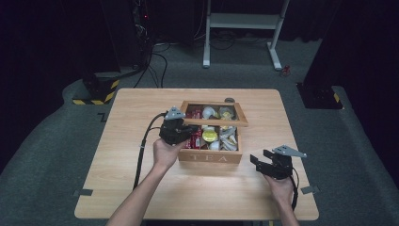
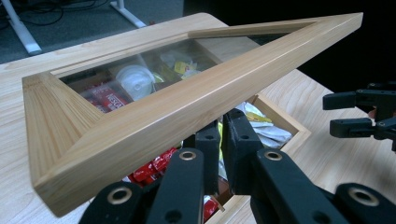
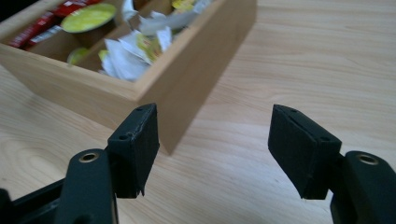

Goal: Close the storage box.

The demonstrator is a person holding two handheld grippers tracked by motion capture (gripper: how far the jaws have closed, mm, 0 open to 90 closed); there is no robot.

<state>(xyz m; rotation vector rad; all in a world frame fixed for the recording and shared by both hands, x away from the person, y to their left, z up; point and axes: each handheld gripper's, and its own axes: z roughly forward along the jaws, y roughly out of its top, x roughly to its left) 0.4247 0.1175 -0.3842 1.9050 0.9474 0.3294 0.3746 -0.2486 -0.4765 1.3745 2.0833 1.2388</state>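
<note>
Item: wooden tea box (image 1: 210, 156), mid-table. Glass-paned lid (image 1: 214, 113) half raised, tilted over the far half; my left gripper (image 1: 184, 134), jaws pressed together, props its near edge. Packets (image 1: 228, 140) exposed. My right gripper (image 1: 261, 160), jaws spread, waits right of box. Remaining: swing lid fully open.

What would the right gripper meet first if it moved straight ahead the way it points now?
Probably the near corner of the wooden tea box: it stands just beyond the right gripper, whose jaws are open. Depth is uncertain.
</note>
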